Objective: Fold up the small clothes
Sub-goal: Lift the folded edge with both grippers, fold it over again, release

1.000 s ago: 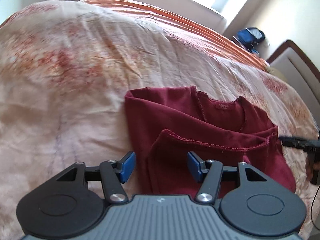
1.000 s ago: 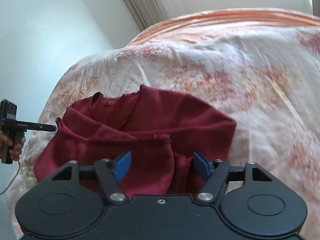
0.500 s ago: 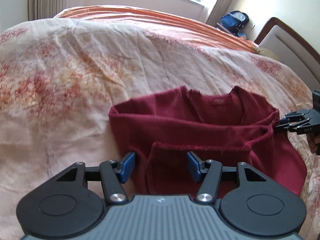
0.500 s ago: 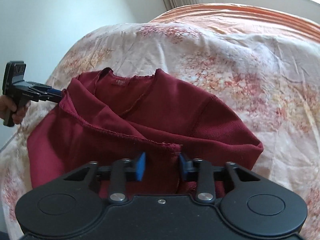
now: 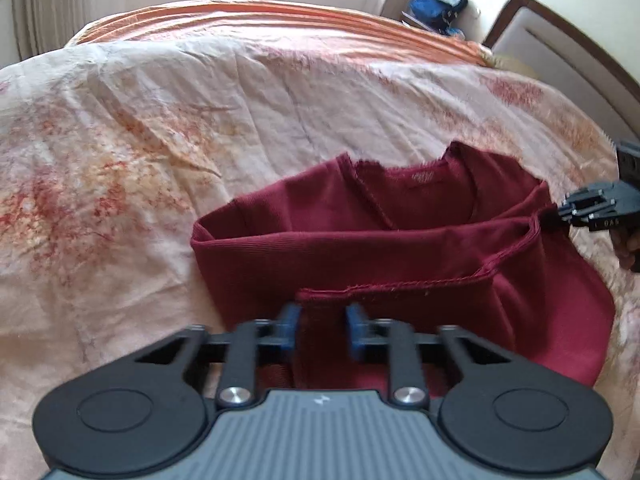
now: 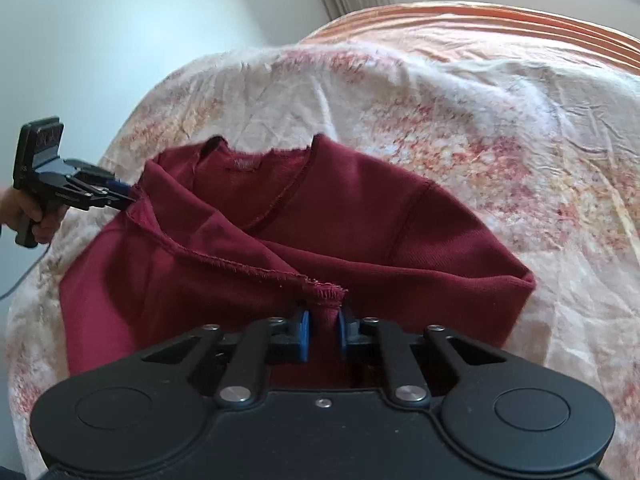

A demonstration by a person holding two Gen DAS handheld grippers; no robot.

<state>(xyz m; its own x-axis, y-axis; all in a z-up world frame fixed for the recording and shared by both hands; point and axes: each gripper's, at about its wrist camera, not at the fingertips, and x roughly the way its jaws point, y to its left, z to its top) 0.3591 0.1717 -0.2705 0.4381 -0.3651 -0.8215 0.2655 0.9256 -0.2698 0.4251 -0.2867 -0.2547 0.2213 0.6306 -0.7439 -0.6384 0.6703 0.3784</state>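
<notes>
We hold the dark red top [image 6: 360, 224] by its hem with both claws, and the step in hand, as we judge it, is carrying that hem up toward the neckline to fold the garment in half. To do it well we should raise both corners together and at the same height, keep the hem edge [image 5: 400, 283] taut between us so it does not sag, and lay it down square just below the neckline [image 5: 420, 176], not over it.

The right gripper [image 6: 322, 330] has its blue pads pressed in on a gathered tuck of the hem corner; the cloth fills the narrow gap between them. The left gripper [image 5: 319, 326] has cloth between its pads too, though the pads stand a little wider and its own view is blurred; seen from the right wrist, its tips [image 6: 120, 196] appear pinched on the other hem corner, so we take it as gripping.

The top lies on the floral bedspread [image 5: 160, 120], neckline away from us, the shoulders flat on the bed. The lifted hem runs as a raised ridge from one claw to the other, right at our fingertips, while the doubled lower body bulges beneath it on the bed.
</notes>
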